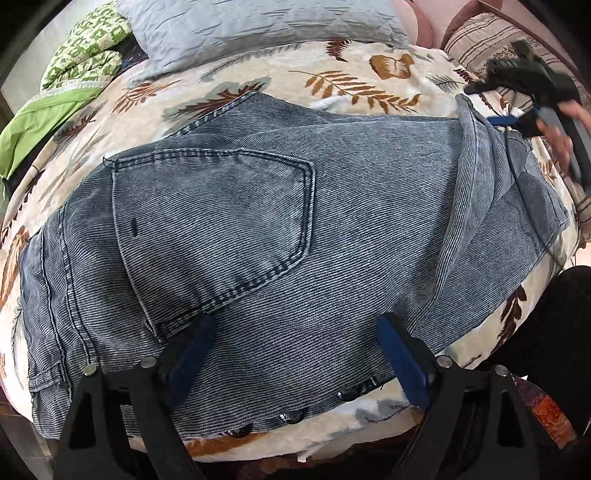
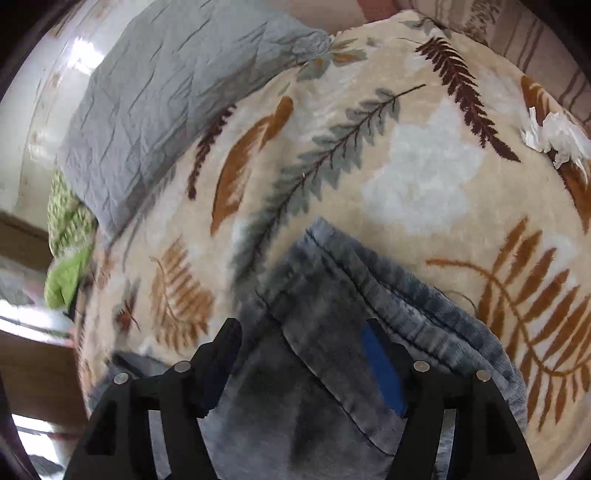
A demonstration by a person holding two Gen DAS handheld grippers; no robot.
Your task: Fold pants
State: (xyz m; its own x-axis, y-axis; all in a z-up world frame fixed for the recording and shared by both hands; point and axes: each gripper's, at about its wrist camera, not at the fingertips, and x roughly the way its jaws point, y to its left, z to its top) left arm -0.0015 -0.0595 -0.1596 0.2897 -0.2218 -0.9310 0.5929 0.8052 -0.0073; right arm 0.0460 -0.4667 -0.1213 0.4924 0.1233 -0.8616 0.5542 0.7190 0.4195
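Observation:
Blue-grey denim pants [image 1: 295, 229] lie flat across the bed, back pocket [image 1: 214, 218] up, waist to the left, legs folded at the right. My left gripper [image 1: 295, 328] is open, its blue-padded fingers hovering just over the denim near the front edge with buttons [image 1: 291, 417]. My right gripper [image 1: 524, 110] shows at the far right in the left wrist view, by the folded leg end. In the right wrist view it [image 2: 303, 332] is open above the hem end of the pants [image 2: 332, 350]; cloth lies between the fingers but is not pinched.
The bed has a cream blanket with leaf print [image 1: 332, 81]. A grey pillow [image 1: 258, 29] and a green patterned cloth [image 1: 85, 51] lie at the back. A white crumpled tissue [image 2: 554, 136] lies to the right. The person's dark-clothed body [image 1: 554, 332] stands at the right.

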